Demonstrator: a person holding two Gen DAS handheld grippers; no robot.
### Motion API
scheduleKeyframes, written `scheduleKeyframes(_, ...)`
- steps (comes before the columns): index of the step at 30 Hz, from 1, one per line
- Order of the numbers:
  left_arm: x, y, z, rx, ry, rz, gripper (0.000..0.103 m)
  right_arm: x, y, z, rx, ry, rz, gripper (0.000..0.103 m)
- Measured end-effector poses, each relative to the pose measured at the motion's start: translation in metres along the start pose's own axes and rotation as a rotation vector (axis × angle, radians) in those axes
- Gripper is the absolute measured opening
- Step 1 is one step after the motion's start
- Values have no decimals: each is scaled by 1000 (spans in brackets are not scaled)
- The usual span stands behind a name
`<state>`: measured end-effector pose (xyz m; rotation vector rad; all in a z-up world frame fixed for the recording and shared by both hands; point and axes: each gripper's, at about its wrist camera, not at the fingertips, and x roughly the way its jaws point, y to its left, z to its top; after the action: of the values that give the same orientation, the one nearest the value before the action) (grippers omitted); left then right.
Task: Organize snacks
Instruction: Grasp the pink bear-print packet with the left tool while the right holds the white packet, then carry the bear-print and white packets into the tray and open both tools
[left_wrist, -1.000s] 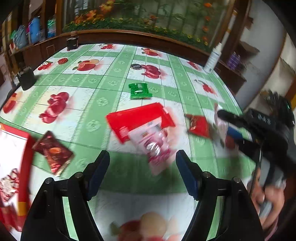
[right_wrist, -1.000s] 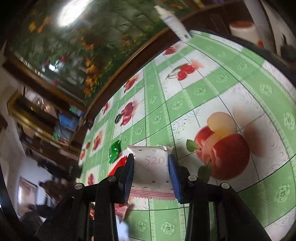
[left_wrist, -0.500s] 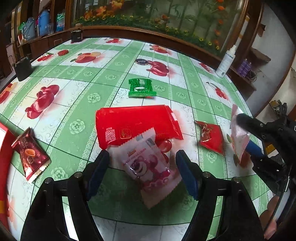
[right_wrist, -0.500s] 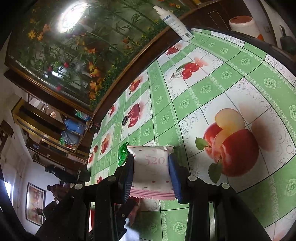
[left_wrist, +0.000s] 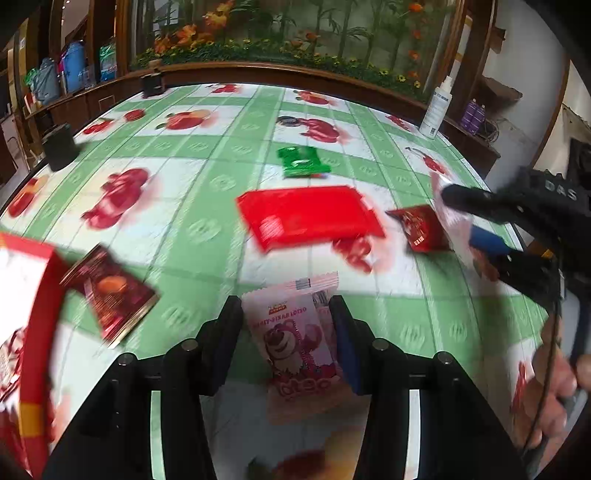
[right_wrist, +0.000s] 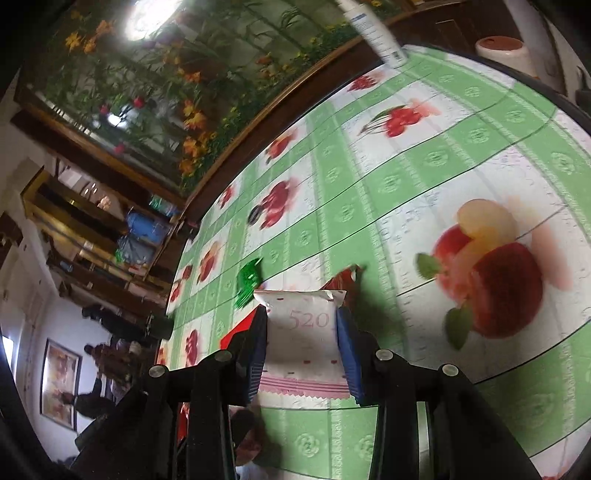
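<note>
A pink bear snack packet (left_wrist: 295, 339) lies between the fingers of my left gripper (left_wrist: 286, 306). Its jaws are closing, and both pads touch the packet's side edges just above the green and white tablecloth (left_wrist: 192, 229). My right gripper (right_wrist: 301, 317) is shut on a white and pink packet marked 520 (right_wrist: 304, 354), held in the air over the cloth. The left wrist view shows that gripper at the right edge, with a hand on it. On the cloth lie a large red packet (left_wrist: 310, 218), a green packet (left_wrist: 301, 160), a small red packet (left_wrist: 421, 229) and a dark red packet (left_wrist: 110, 291).
A red-rimmed box (left_wrist: 37, 295) with snacks inside sits at the near left. A white spray bottle (left_wrist: 437, 107) stands at the far right edge, and a black box (left_wrist: 59, 146) at the far left. A wooden ledge with flowers borders the table's far side.
My left gripper came down over the pink bear packet and its jaws narrowed onto it. The right gripper kept its packet and shifted a little sideways.
</note>
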<state>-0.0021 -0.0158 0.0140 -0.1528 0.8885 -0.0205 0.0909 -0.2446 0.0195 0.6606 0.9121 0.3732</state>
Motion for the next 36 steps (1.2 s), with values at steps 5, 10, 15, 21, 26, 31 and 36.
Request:
scheduleKeyframes(5,-31,14,-14,11,-19,-12,46,10,19,-12,-69,54,42,37)
scheduleKeyframes(10,-75,32,-31,33,-77,-10,46,11,31,-22,-130,41,23,37)
scheduleKeyframes(15,-110,58,-48,19,-97,1,46,10,25,-22,-122,15,-1,37)
scheduleKeyframes(21,-142,91,-69,-14,-118,19,47,6,20,-23,-125,-34,-35,37)
scheduleKeyframes(26,-160,107,-80,-26,-133,22,47,-3,10,-21,-99,-94,-60,37)
scheduleKeyframes(31,-170,120,-83,-36,-151,7,47,-14,-6,-20,-43,-143,-87,37)
scheduleKeyframes(36,-179,141,-78,-60,-187,3,47,-15,2,-28,-43,-155,-99,37)
